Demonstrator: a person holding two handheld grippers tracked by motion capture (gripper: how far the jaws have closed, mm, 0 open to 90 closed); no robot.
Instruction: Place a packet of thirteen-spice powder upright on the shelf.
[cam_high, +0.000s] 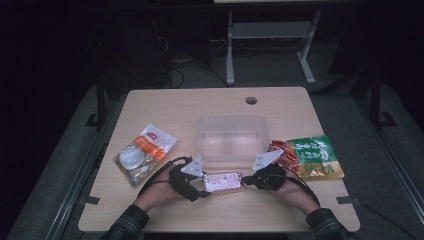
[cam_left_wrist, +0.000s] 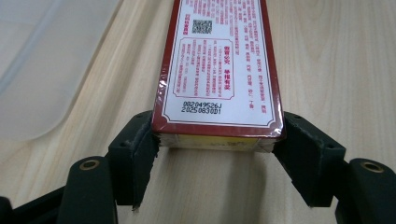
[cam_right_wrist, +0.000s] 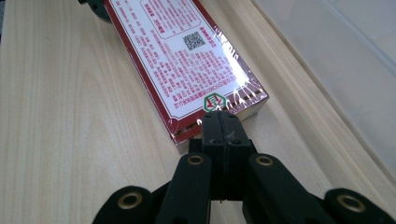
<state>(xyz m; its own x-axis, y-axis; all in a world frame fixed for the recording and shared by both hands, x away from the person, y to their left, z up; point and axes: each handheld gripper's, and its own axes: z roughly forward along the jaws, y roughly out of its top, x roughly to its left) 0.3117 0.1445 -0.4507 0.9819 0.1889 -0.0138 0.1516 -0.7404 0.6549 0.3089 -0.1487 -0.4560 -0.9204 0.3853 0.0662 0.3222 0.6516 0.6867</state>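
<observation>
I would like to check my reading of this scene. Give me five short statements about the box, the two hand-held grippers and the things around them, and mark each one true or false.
1. The red-bordered box lies flat on the wooden table. True.
2. The left hand-held gripper has a jaw at each side of the box's end. True.
3. The right hand-held gripper stands wide open. False: its jaws are shut together, tips at the box's end.
4. The box lies inside the clear plastic container. False: it lies on the table in front of the container.
5. The green snack bag lies left of the container. False: it lies to the right; the white and orange bag is on the left.
</observation>
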